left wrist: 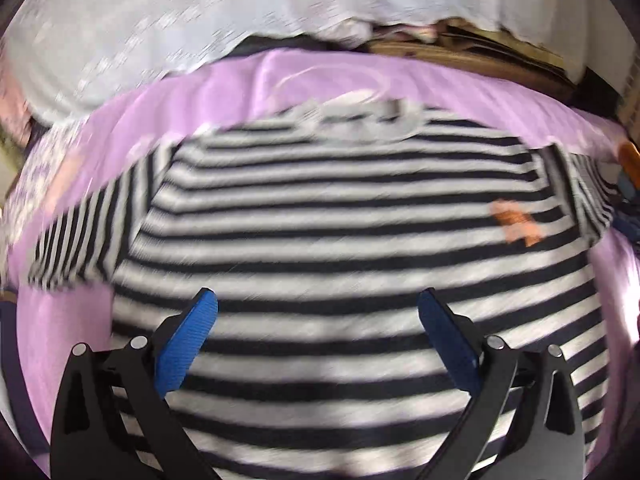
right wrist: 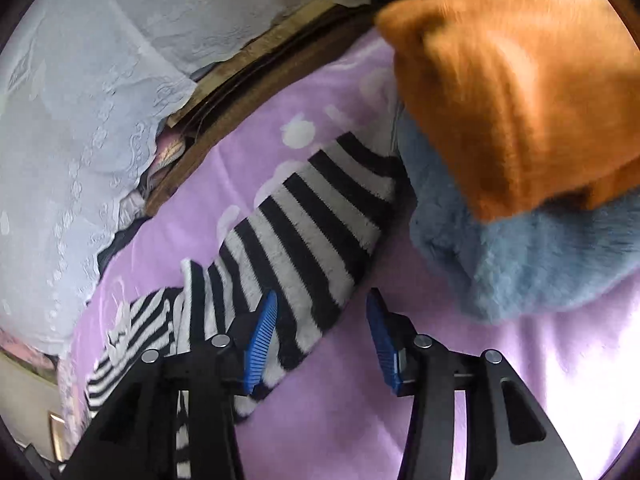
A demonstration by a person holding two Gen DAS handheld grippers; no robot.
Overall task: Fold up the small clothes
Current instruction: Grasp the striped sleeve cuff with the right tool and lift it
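A black-and-white striped top [left wrist: 340, 220] lies spread flat on a lilac blanket [left wrist: 240, 80], neck at the far side, a small orange patch on its right chest. My left gripper [left wrist: 318, 304] is open, hovering over the top's lower middle. In the right wrist view one striped sleeve [right wrist: 304, 224] lies stretched out diagonally on the lilac blanket [right wrist: 360, 420]. My right gripper [right wrist: 322, 300] is open, straddling the sleeve's lower edge; its left blue pad [right wrist: 260, 344] is over the sleeve. Both views are blurred.
A folded orange garment [right wrist: 512, 92] rests on a folded fluffy blue one [right wrist: 520, 264], just right of the sleeve end. White lace cloth [right wrist: 80, 100] and a wooden edge [right wrist: 256, 76] lie beyond the blanket. White lace cloth [left wrist: 180, 12] also shows behind the top.
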